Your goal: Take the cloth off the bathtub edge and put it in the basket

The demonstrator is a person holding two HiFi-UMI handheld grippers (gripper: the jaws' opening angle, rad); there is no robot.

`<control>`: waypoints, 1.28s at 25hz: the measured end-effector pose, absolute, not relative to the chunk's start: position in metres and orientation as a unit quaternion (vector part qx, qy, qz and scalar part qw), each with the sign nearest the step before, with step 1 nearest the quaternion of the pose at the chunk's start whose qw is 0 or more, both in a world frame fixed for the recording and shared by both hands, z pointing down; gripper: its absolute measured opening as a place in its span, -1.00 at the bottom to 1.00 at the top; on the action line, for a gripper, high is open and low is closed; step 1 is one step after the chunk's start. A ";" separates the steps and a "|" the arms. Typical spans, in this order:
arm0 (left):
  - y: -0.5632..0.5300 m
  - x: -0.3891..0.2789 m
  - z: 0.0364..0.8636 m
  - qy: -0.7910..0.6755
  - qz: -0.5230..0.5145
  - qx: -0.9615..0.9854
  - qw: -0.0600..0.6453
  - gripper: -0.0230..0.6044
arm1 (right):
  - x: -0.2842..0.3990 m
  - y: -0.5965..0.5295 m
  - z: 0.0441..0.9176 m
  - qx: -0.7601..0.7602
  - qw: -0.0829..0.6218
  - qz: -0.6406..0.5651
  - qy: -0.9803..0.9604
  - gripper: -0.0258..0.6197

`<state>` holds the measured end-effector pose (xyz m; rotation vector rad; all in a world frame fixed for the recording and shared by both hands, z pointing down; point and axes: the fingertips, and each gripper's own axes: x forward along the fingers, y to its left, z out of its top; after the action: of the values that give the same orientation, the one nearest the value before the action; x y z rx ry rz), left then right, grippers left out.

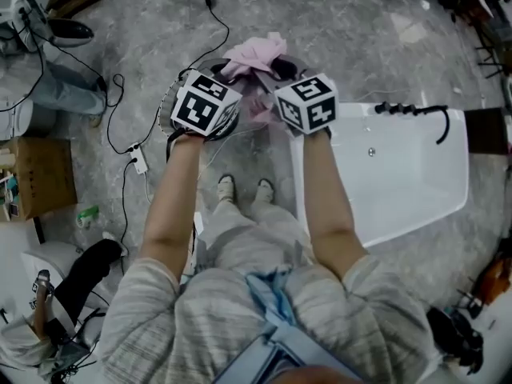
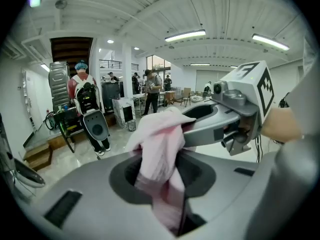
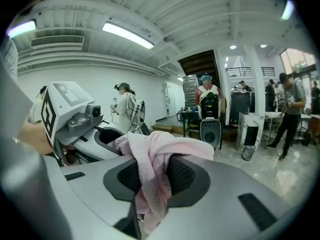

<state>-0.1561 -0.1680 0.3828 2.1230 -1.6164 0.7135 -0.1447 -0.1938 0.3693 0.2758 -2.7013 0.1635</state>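
Cloth: the pink cloth (image 1: pixel 254 54) is off the tub and bunched in the air between both grippers. In the head view it is at 12 o'clock from the person's shoes, over the basket.
Left gripper: the left gripper (image 2: pixel 162 164) has narrow jaws pinching a fold of the cloth, with the rest spilling up and over toward 12 o'clock.
Right gripper: the right gripper (image 3: pixel 150 170) is also closed narrowly on the cloth, and a loose lobe drapes over its upper jaw toward 2 o'clock.
Basket: the round basket (image 1: pixel 166 112) stands on the floor under the raised grippers. Its rim shows at 9 o'clock of the left marker cube, and most of it is covered by the hands.
Bathtub: the white bathtub (image 1: pixel 400 186) is at 3 o'clock of the person, with nothing lying on the part of its edge in view.
Step in hand: this looks like the carry-over and drop into the basket.
Doing it well: bring both grippers down together, centred inside the rim. Part the jaws only once the hanging end is below the rim, and open both at once so neither side drags the cloth out. Watch the loose lobe at 12 o'clock, which could catch on the rim.
Writing: no brand or word is legible. The marker cubes carry only black-and-white square patterns.
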 end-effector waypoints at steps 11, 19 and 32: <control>-0.125 -0.249 0.291 -0.645 0.254 0.709 0.132 -0.58 | -0.240 -0.150 0.272 0.043 0.149 -0.014 -0.988 -0.57; -0.097 -0.308 0.261 -0.675 0.262 0.681 0.110 -0.58 | -0.300 -0.121 0.239 0.018 0.125 -0.036 -0.991 -0.57; -0.086 -0.383 0.351 -0.659 0.281 0.670 0.194 -0.58 | -0.380 -0.115 0.331 -0.006 0.201 0.012 -0.979 -0.57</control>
<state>-0.3835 -0.0860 0.3507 1.8780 -1.8487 0.7881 -0.3799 -0.1147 0.3312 -0.0173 -2.7360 0.0338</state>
